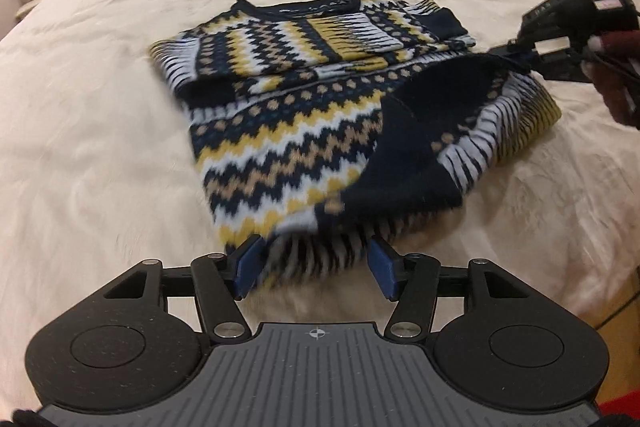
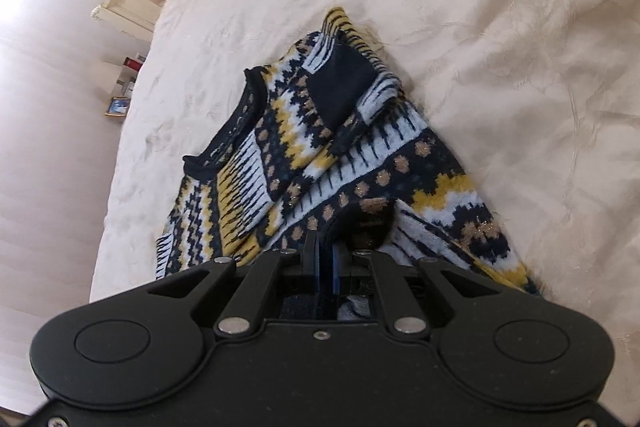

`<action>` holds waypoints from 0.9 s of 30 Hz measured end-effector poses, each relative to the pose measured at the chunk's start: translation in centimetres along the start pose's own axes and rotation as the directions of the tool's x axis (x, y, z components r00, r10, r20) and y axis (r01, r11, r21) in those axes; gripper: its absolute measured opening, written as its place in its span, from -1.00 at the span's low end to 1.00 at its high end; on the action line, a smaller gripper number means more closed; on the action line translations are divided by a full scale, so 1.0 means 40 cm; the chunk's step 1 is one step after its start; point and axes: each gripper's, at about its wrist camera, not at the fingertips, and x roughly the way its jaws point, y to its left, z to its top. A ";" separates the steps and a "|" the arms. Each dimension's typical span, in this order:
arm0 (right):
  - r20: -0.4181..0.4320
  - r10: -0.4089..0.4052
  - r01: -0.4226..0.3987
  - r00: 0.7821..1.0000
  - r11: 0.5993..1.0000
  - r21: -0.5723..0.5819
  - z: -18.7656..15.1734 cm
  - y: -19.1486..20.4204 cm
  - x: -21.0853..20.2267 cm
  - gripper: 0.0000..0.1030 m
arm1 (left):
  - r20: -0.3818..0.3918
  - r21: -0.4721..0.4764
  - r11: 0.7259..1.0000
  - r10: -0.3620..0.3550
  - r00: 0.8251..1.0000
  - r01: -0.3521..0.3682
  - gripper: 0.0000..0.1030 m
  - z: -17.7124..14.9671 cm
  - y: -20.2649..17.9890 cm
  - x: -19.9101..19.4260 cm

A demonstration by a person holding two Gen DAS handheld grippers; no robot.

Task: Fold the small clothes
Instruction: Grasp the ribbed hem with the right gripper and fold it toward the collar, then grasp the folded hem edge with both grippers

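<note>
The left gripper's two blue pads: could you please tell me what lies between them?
The sweater's striped hem lies between the left gripper's open pads, apparently unclamped, as the left wrist view shows.

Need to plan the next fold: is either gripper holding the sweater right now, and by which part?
The right gripper is shut on the sweater, pinching its dark bottom hem at one corner. The left gripper is open around the hem, not gripping.

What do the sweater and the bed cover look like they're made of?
Sweater: soft, fuzzy knit, probably wool or acrylic; stitch-stepped zigzags, ribbed hem, some glittery tan dots. Bed cover: smooth cream woven fabric with a slight sheen and a faint raised pattern; fibre unclear.
</note>
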 end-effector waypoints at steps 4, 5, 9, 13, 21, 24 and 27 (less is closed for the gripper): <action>-0.003 -0.020 0.020 1.000 1.000 0.001 0.001 0.004 0.011 -0.70 | -0.017 -0.032 0.999 -0.030 0.999 0.029 0.07 0.059 0.048 0.060; -0.003 -0.030 0.030 1.000 1.000 -0.003 0.002 0.006 0.015 -0.70 | -0.018 -0.061 0.997 -0.038 0.999 0.037 0.07 0.076 0.068 0.077; -0.005 -0.056 0.056 0.998 0.998 0.001 0.006 0.011 0.026 -0.62 | -0.019 -0.191 0.980 -0.057 0.998 0.053 0.07 0.130 0.147 0.118; -0.001 -0.084 0.084 0.996 0.996 -0.038 0.004 0.026 0.028 -0.53 | -0.011 -0.207 0.974 -0.099 0.995 0.095 0.07 0.157 0.188 0.129; 0.062 -0.119 0.127 0.991 0.981 -0.148 -0.020 0.055 -0.015 0.08 | -0.041 -0.202 0.961 -0.203 0.978 0.191 0.07 0.159 0.187 0.135; 0.061 -0.168 0.178 0.984 0.951 -0.251 -0.024 0.071 -0.017 0.11 | -0.055 -0.204 0.957 -0.221 0.974 0.206 0.07 0.149 0.176 0.135; 0.042 -0.205 0.206 0.978 0.910 -0.360 -0.025 0.085 -0.010 0.12 | -0.074 -0.212 0.955 -0.228 0.971 0.208 0.07 0.141 0.165 0.140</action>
